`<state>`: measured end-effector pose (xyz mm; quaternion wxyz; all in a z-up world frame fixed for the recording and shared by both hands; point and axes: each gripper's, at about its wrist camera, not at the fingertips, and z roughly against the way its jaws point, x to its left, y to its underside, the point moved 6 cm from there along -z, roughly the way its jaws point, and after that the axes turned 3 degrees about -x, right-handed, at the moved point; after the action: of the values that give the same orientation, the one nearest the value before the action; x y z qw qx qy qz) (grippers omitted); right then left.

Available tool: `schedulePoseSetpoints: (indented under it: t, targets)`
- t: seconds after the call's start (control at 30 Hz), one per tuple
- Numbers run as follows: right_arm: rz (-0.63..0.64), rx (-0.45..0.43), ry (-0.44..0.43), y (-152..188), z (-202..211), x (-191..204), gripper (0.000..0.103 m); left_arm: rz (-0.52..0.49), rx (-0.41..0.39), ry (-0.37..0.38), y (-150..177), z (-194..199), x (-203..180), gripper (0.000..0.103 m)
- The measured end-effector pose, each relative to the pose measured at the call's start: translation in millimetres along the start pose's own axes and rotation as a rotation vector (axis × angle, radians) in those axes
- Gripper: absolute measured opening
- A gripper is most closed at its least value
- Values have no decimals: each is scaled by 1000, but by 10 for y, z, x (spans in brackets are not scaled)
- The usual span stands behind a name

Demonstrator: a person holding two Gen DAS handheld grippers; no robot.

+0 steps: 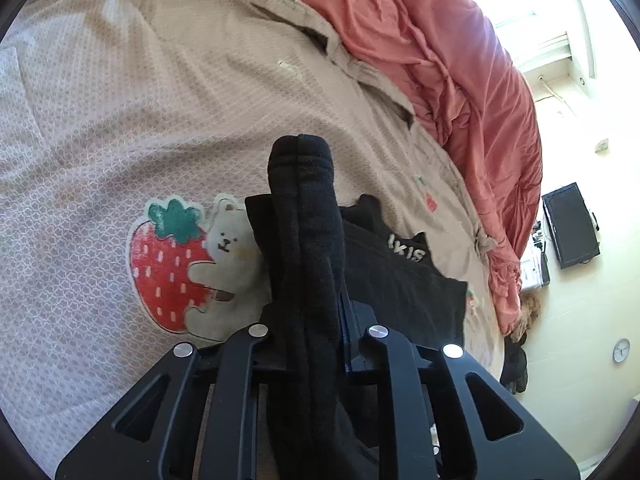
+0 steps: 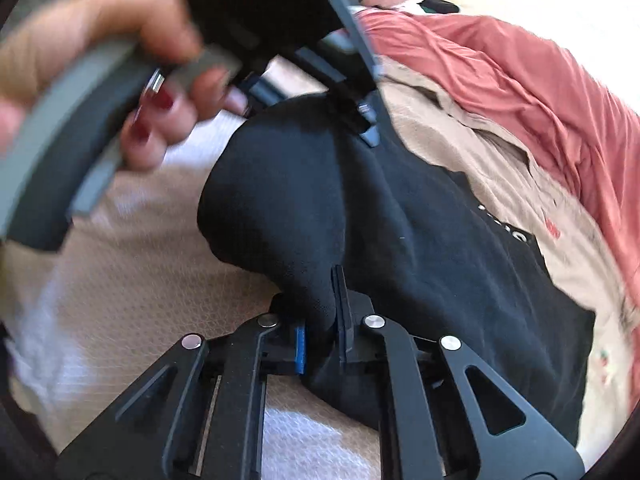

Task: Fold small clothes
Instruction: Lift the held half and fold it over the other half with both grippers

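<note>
A small black garment (image 1: 400, 280) with white lettering lies on the beige strawberry-print bed cover (image 1: 120, 120). My left gripper (image 1: 320, 320) is shut on a bunched fold of the black garment (image 1: 304, 208), which rises up between its fingers. My right gripper (image 2: 324, 320) is shut on another edge of the same black garment (image 2: 420, 240), lifted a little off the cover. The left gripper (image 2: 360, 120) shows at the top of the right wrist view, with the person's hand (image 2: 120, 60) on its handle.
A salmon-red duvet (image 1: 460, 80) is heaped along the far side of the bed. A dark monitor (image 1: 570, 226) and a wall clock (image 1: 621, 350) are on the wall at the right. More dark clothing (image 1: 514, 364) hangs off the bed edge.
</note>
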<state>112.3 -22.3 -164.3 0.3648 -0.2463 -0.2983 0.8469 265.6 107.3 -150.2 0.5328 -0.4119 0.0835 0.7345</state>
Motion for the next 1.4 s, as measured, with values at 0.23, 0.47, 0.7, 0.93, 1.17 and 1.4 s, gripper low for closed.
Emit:
schedulePoseSetpoints:
  t: [0.23,0.47,0.7,0.93,1.17,1.4]
  targets:
    - [-135,-81,-57,-20,398,-265,3,-47,-59,59,78,236,-574,14]
    - [-233,-137,-40,137,691,-677,3,-107,-31,69,258,87,-1408,14]
    - [-398,-188,-15,424,999,-1265,3,-166,31,15,406,-283,-2013,14]
    - [-506,-177,30,742,1080,-1681,3,-251,109,-72,674,-864,-2523,14]
    - [-582,-139,34,970,948,-1879,3,-325,176,-155,864,-1396,-2716,16]
    - [-678,-103,-15,1105,864,-1945,4,-320,213,-131,910,-1537,-2733,23]
